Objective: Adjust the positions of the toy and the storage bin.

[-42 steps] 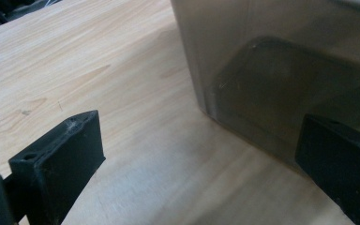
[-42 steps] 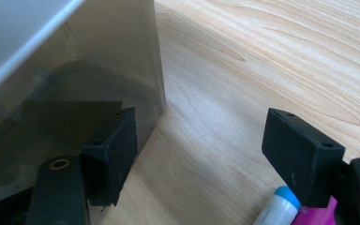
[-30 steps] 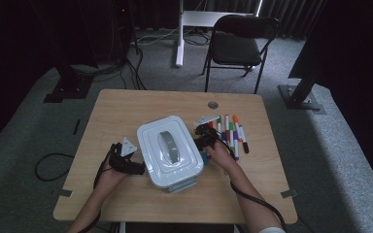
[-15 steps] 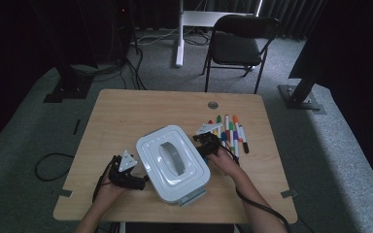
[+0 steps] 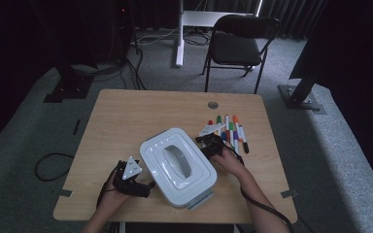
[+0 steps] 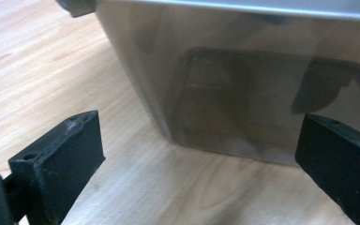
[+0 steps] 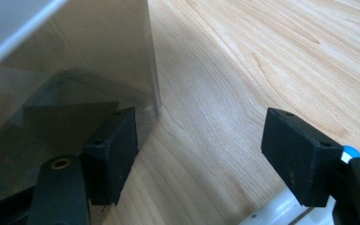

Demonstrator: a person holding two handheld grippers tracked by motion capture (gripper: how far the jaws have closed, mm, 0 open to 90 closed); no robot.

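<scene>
Wooden tabletop (image 5: 126, 121), bearing a clear box with a white lid (image 5: 177, 165) turned askew near the front middle. Coloured markers (image 5: 229, 130) in a row just right of it. Left claw (image 5: 148, 185) wide open at the box's left wall, gripping nothing. Right claw (image 5: 205, 145) open too, one jaw against the box's corner, empty

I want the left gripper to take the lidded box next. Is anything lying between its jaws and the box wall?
Nothing visible does. The left gripper faces the box with open jaws, and between them lies bare table.
</scene>
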